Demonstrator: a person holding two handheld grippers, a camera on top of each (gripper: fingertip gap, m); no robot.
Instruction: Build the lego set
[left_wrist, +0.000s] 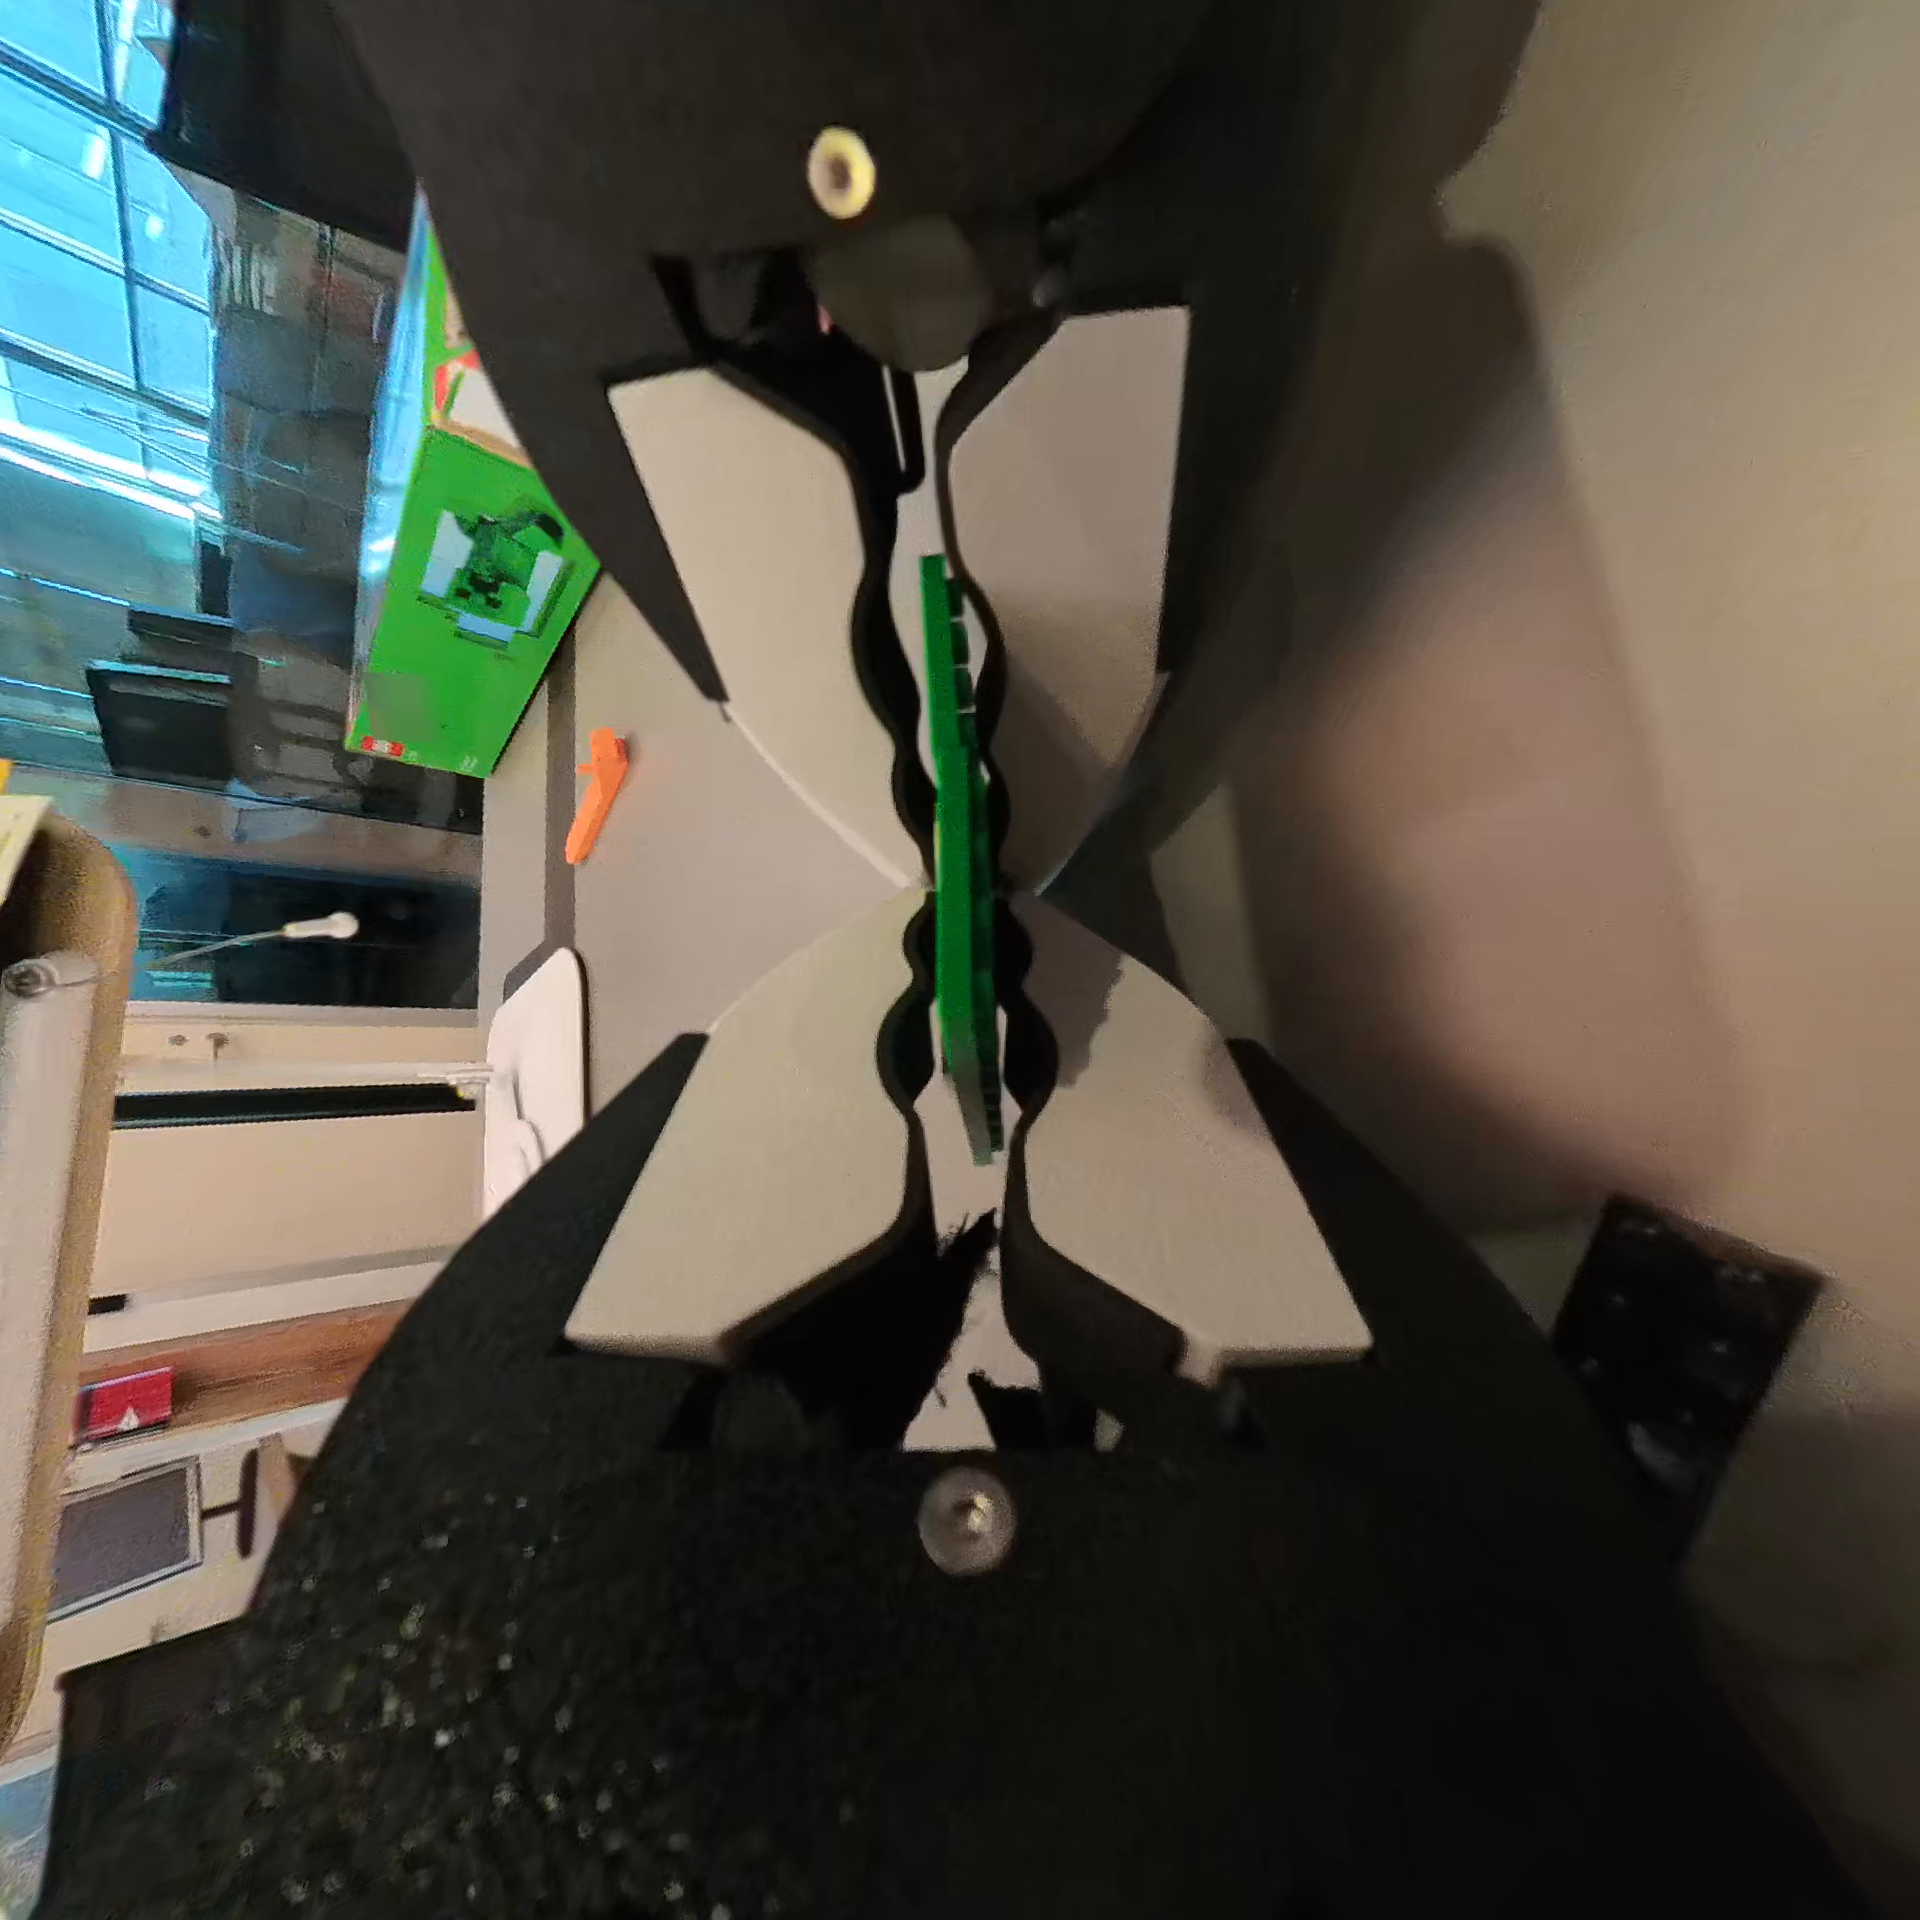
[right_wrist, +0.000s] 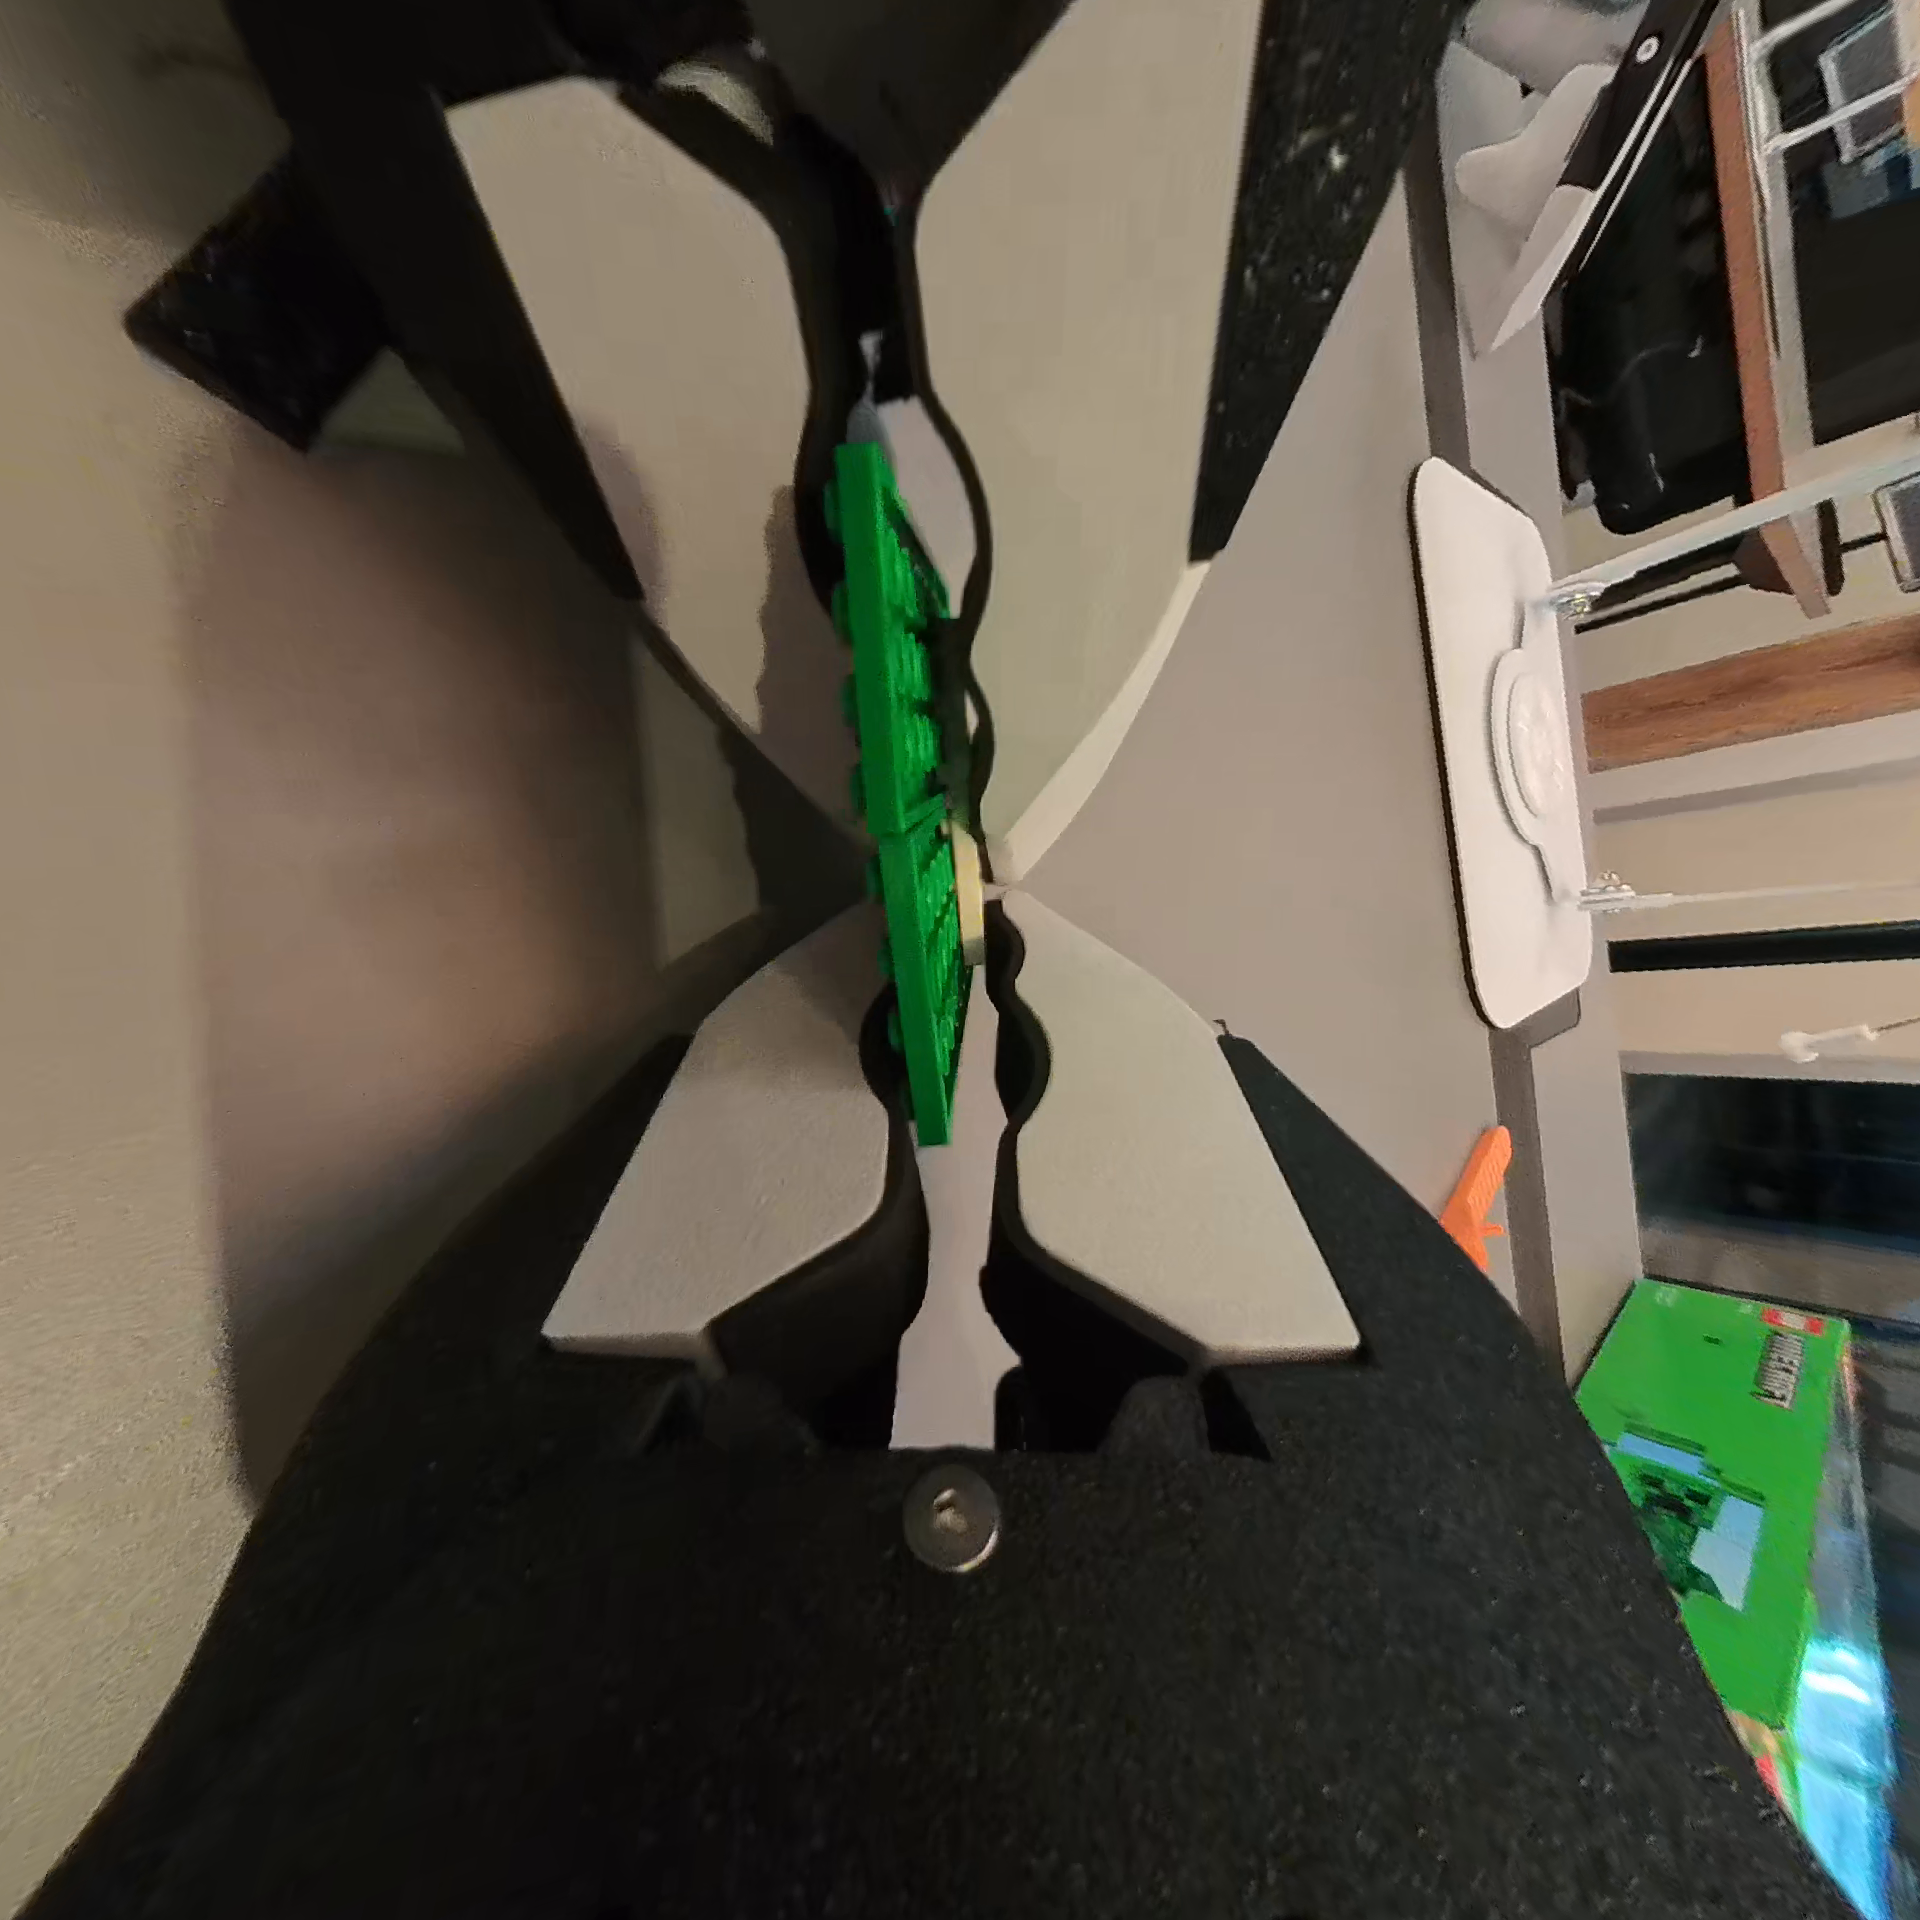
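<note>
Left wrist view: the left gripper and the opposing right gripper meet tip to tip, each nearly closed on a green lego plate held edge-on between them, above the grey table. An orange brick separator and green box lie beyond.

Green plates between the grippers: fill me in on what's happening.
Two hand-held grippers face each other tip to tip over a grey table. The left gripper and right gripper each have their jaws shut on the green plates, held edge-on between them; a seam midway suggests two plates being joined. An orange piece and the green box lie off to the side, untouched.
</note>
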